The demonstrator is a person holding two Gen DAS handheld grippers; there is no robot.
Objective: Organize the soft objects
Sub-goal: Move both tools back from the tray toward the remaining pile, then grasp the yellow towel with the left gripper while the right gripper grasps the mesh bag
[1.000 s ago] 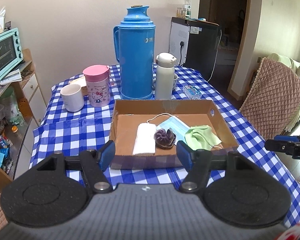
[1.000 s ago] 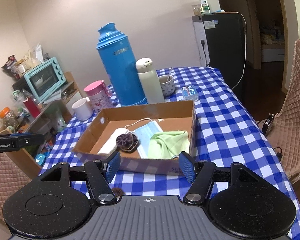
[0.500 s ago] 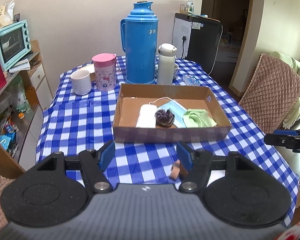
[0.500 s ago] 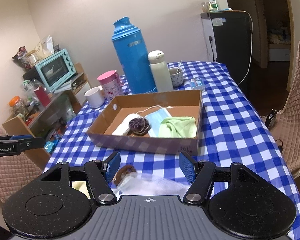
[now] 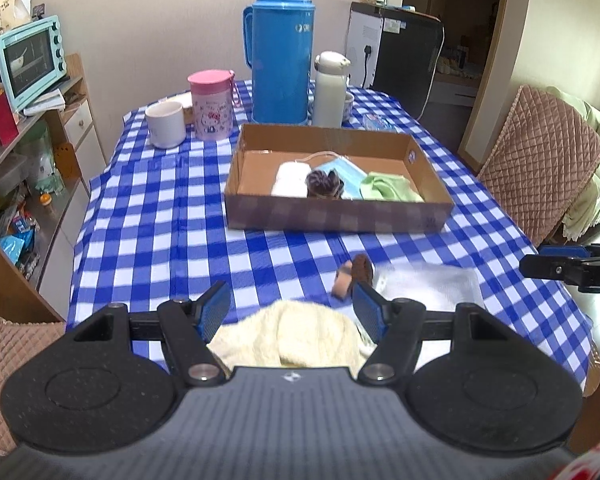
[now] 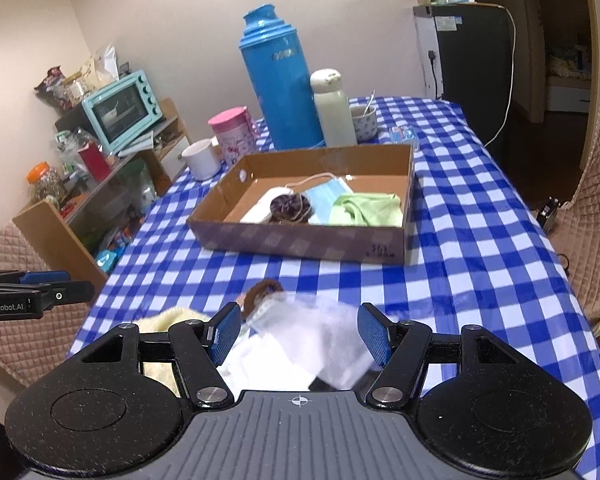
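- Towel (image 5: 288, 332): pale yellow, near table edge, between the wide-spread left gripper (image 5: 290, 312) fingers; limp, so pinch a bunched fold.
- Hair tie (image 5: 354, 274): light, beside it.
- White cloth (image 6: 320, 340): thin, slippery-looking, under the wide right gripper (image 6: 300, 332).
- Box (image 5: 336, 216): beyond.

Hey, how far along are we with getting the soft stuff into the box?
Partly done. The cardboard box already holds a white cloth, a dark scrunchie, a blue face mask and a green cloth. Nothing is in hand: the left claw and right claw are both open. Left on the table: a yellow towel, a brown hair tie and white tissues.
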